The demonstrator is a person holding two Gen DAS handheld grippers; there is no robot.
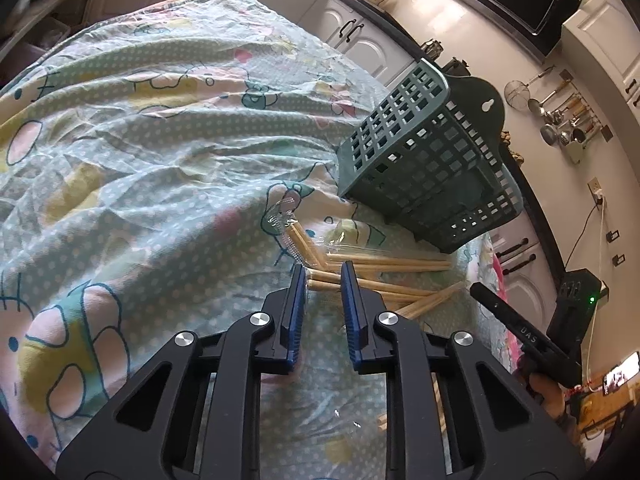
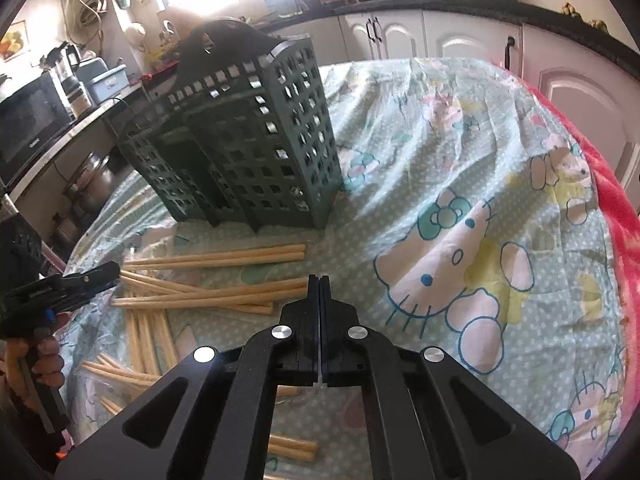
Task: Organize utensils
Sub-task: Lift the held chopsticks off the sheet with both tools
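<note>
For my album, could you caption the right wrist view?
Shut right gripper above scattered wooden chopsticks before a green slotted utensil basket.

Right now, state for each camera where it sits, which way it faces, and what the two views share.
Left wrist: sits behind the left gripper, looking down across the cartoon-print cloth at the chopsticks; the right gripper shows at right.
Right wrist: sits behind the shut right gripper, facing the green basket; the left gripper and a hand show at left.
Shared: basket, chopsticks, cloth.
</note>
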